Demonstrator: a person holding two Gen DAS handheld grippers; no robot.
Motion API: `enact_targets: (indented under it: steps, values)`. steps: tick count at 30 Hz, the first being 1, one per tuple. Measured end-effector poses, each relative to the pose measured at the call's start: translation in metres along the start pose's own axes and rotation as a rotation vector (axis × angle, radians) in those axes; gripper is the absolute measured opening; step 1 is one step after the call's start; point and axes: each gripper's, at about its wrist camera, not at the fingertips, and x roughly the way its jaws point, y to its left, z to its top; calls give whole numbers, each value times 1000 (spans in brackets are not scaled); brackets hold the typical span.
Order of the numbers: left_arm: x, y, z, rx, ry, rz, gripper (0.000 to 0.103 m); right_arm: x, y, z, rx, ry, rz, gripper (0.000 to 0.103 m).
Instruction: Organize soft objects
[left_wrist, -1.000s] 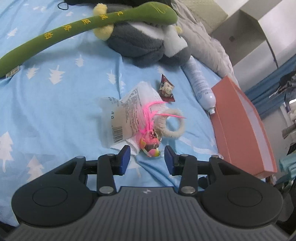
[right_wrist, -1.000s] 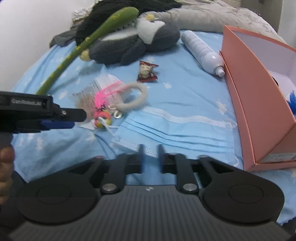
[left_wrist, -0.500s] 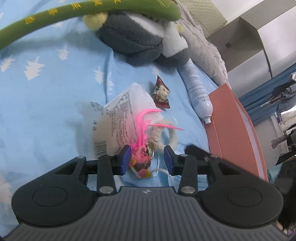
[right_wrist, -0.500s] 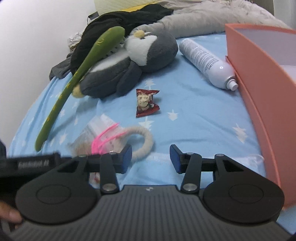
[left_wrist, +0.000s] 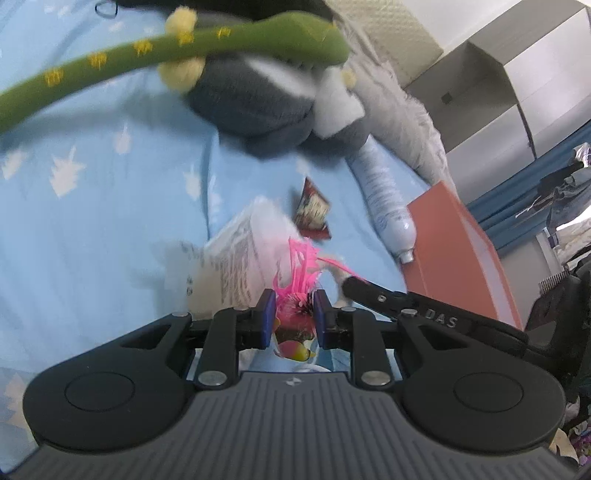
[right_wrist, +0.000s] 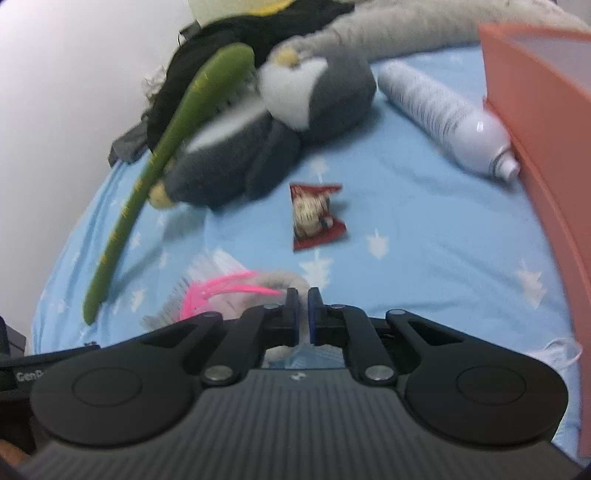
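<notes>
both claws just closed | left claw (left_wrist: 294, 314) pinching pink feathered toy (left_wrist: 295, 314) to lift it off bed (left_wrist: 92, 229) | right claw (right_wrist: 303, 314) pressed together on the blue mask (right_wrist: 306, 360) (grip hidden)

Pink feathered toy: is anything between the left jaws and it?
Nothing visible. The left gripper has just been closing its jaws, and the pink feathered toy already sits directly between the blue pads, which appear to press on its sides.

Both wrist cameras look steeply down, close over the bed (left_wrist: 92, 229), sharing the plush penguin (right_wrist: 266, 147).
</notes>
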Motion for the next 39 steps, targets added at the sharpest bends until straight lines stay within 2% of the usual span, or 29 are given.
enact_targets:
  steps: [5, 10, 13, 16, 17, 19, 21, 27, 29, 30, 31, 35, 39]
  values:
    - [-20, -13, 6, 40, -51, -7, 26, -28, 12, 7, -55, -72, -37, 4]
    - [-36, -23, 7, 58, -76, -9, 26, -53, 15, 11, -42, -123, -40, 4]
    - [-42, -26, 6, 66, -86, -5, 26, -58, 15, 10, -54, -125, -35, 4]
    - [-44, -26, 3, 63, -82, 15, 26, -46, 7, 6, -43, -86, -31, 8]
    - [-45, -25, 2, 62, -80, 18, 26, -39, 4, 4, -36, -64, -53, 11]
    - [-46, -25, -1, 70, -75, 30, 26, -29, -1, -1, -26, -40, -83, 39]
    - [-47, -25, -4, 82, -72, 52, 26, -19, -8, -5, 4, -35, -65, 46]
    - [-48, -22, -8, 84, -59, 76, 26, 9, -17, -6, 43, 5, -57, 45]
    - [-49, -22, -8, 84, -57, 81, 26, 15, -17, -5, 40, 16, -29, 36]
    - [-49, -22, -7, 85, -58, 85, 26, 19, -16, -5, 37, 32, -23, 20]
    - [-50, -22, -6, 87, -57, 88, 26, 22, -15, -4, 32, 52, -28, 12]
    - [-55, -25, -3, 96, -66, 90, 26, 12, -1, -1, -33, 19, -24, 11]
    - [-59, -30, 0, 108, -74, 90, 26, -12, 7, 8, -29, -45, -4, 11]
